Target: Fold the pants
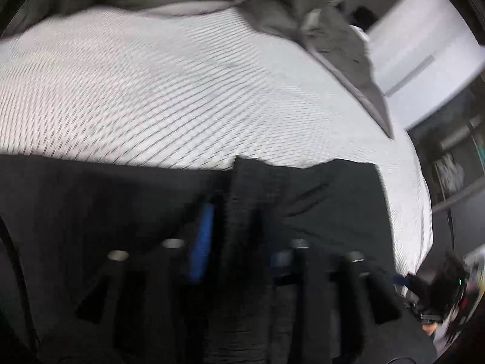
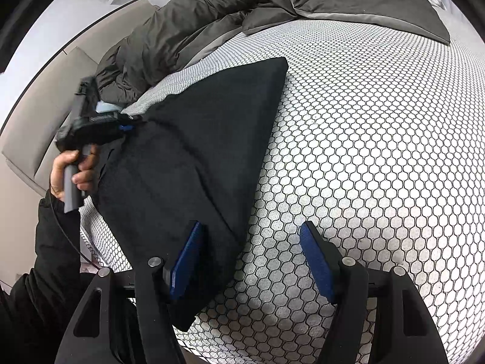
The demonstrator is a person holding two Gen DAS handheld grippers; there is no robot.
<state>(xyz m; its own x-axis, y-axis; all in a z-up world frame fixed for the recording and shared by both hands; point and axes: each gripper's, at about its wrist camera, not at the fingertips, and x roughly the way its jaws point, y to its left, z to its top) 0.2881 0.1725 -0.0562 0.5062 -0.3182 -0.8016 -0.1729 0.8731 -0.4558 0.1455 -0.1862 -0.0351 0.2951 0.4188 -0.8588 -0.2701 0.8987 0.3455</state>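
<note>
The black pants [image 2: 200, 151] lie folded on the white honeycomb-patterned mattress [image 2: 379, 151], running from near me to the far middle. My right gripper [image 2: 251, 261] is open just above the pants' near corner; its left blue pad [image 2: 186, 261] touches the fabric edge and nothing is between the jaws. My left gripper [image 2: 127, 126] is at the pants' far-left edge, shut on the cloth. In the blurred left wrist view the left gripper [image 1: 239, 242] pinches a raised black ridge of the pants [image 1: 242, 200] between its blue pads [image 1: 201, 242].
A dark grey duvet [image 2: 212, 18] is bunched along the far side of the mattress; it also shows in the left wrist view [image 1: 318, 21]. A beige padded headboard [image 2: 39, 139] stands at left. A white wall and dark furniture [image 1: 448, 163] stand beyond the mattress edge.
</note>
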